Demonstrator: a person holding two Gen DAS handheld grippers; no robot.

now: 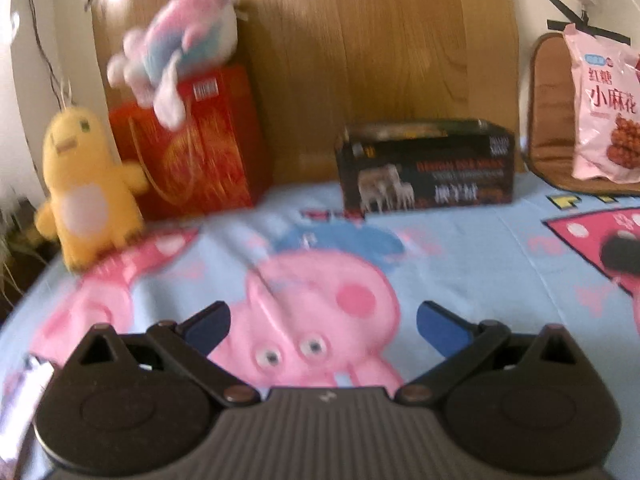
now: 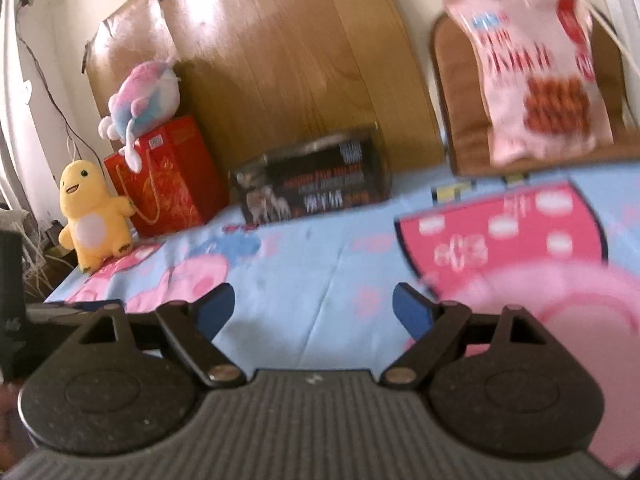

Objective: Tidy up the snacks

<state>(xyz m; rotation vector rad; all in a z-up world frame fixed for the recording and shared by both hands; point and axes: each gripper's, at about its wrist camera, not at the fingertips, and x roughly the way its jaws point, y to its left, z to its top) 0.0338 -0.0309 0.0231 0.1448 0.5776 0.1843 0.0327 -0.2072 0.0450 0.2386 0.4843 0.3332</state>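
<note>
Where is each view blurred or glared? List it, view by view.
Left wrist view: motion blur smears the pink-blue plush and red gift bag; the pink snack bag stays legible.
Right wrist view: that snack bag is smeared, glare whitens the wooden board, the yellow plush is sharp.

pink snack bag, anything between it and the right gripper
Nothing visible. The right gripper is open over bare bedsheet; the pink snack bag leans on the cushion ahead-right. The black box sits left of that line.
</note>
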